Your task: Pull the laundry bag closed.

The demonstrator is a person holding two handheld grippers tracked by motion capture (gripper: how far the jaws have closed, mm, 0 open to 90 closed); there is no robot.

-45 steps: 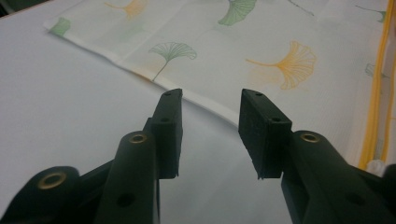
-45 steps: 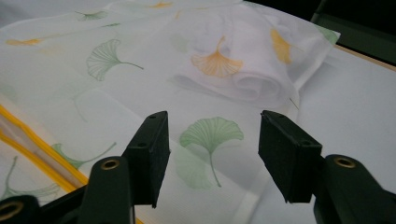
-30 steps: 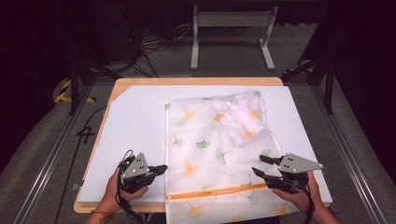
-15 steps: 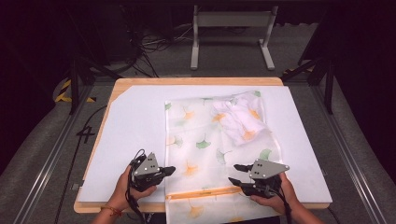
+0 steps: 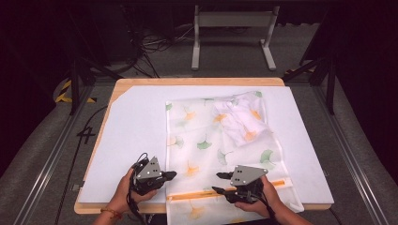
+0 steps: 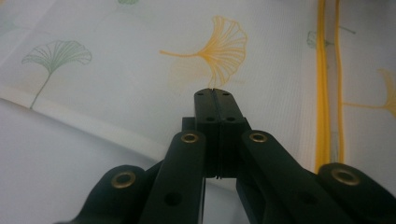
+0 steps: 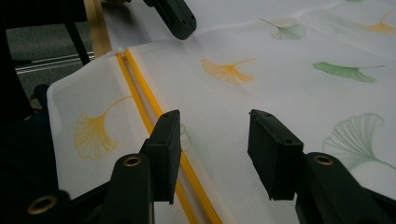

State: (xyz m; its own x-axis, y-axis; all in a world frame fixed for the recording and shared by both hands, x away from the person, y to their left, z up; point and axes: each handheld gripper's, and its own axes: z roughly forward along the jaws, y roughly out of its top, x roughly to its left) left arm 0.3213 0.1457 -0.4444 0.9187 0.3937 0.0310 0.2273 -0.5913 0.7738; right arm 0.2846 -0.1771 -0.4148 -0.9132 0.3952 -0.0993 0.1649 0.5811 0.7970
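On the white-covered counter (image 5: 141, 122), seen from the high view, we find a sheer white cloth bag (image 5: 211, 136) printed with orange and green ginkgo leaves, spread flat from the centre toward six o'clock, where its near end hangs over the counter's edge. A yellow zipper (image 5: 202, 192) runs across that near end, and a bunched piece of the same fabric (image 5: 241, 119) rests on the bag toward one o'clock. Two hands enter from six o'clock, each holding a claw. The left claw (image 5: 170, 175) sits at about seven o'clock, at the bag's left edge; in the left gripper view its jaws are pressed fully together with nothing between them, the tips resting over the fabric near an orange leaf (image 6: 219, 49), the zipper off at three o'clock. The right claw (image 7: 215, 140) sits at about five o'clock with its jaws spread wide, low over the cloth, and the zipper passes just under its left jaw. We judge the claws flank the zipper so one can steady the bag while the other takes hold near the zipper line.
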